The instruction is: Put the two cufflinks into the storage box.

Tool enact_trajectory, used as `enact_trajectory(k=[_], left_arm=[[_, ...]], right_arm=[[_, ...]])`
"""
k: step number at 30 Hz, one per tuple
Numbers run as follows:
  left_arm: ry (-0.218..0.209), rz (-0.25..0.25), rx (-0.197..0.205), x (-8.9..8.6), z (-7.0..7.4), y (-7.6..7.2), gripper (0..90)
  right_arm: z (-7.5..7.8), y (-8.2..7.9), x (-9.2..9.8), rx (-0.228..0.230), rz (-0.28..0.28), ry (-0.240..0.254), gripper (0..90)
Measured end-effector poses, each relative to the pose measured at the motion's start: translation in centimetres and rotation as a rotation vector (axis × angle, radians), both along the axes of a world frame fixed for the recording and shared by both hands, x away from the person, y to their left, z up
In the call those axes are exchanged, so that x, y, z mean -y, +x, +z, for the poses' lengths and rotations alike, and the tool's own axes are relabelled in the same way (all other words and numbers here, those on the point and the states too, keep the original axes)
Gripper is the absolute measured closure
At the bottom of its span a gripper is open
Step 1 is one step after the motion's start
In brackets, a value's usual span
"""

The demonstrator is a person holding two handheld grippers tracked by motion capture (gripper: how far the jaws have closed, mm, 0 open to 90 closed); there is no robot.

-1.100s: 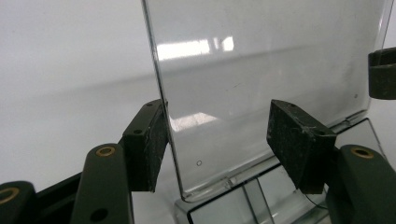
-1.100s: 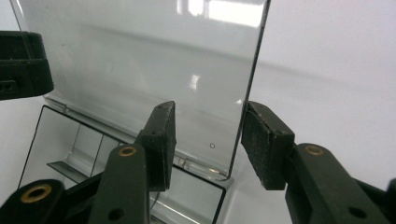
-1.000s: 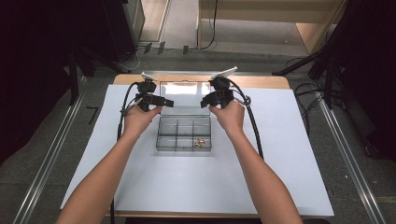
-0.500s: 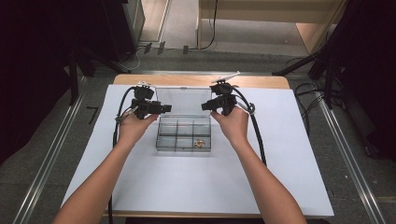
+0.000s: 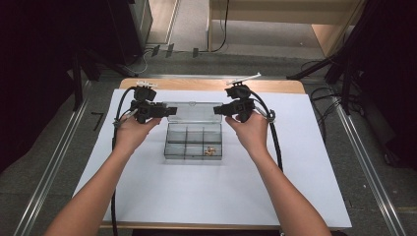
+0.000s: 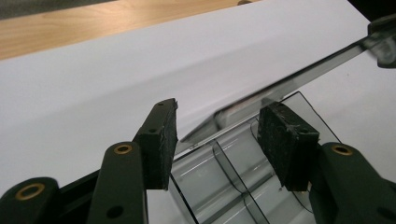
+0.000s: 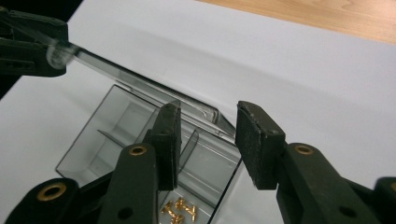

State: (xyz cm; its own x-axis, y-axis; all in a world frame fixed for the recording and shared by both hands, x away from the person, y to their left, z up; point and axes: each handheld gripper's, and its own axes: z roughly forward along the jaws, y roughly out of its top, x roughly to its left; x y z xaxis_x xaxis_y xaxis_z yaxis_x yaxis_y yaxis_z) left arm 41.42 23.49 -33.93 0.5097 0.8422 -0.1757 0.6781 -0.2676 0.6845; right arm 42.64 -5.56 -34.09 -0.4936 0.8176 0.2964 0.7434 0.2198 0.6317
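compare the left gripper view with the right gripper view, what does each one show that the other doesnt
Left gripper view: the right hand-held gripper far off at the lid's other end.
Right gripper view: small brass parts in a near compartment, and the left hand-held gripper at the lid's far end.
Both: the clear lid raised over the compartment box and running between the near jaws, which have just been closing, plus the white sheet under it.
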Motion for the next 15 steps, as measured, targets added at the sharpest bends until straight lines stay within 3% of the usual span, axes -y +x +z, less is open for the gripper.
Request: enact_trajectory(k=[4, 7, 15], left_arm=[[-0.022, -0.015, -0.019, -0.3, 0.8, -0.4, 48.4], [-0.009, -0.019, -0.017, -0.3, 0.7, -0.6, 48.4], [-0.014, -0.027, -0.008, -0.4, 0.3, -1.8, 46.7]], right_arm=[[0.9, -0.6, 0.1, 0.012, 0.021, -0.013, 64.1], [1.1, -0.9, 0.3, 0.014, 0.029, -0.013, 64.1], [0.9, -2.2, 0.2, 0.025, 0.05, -0.035, 62.8]])
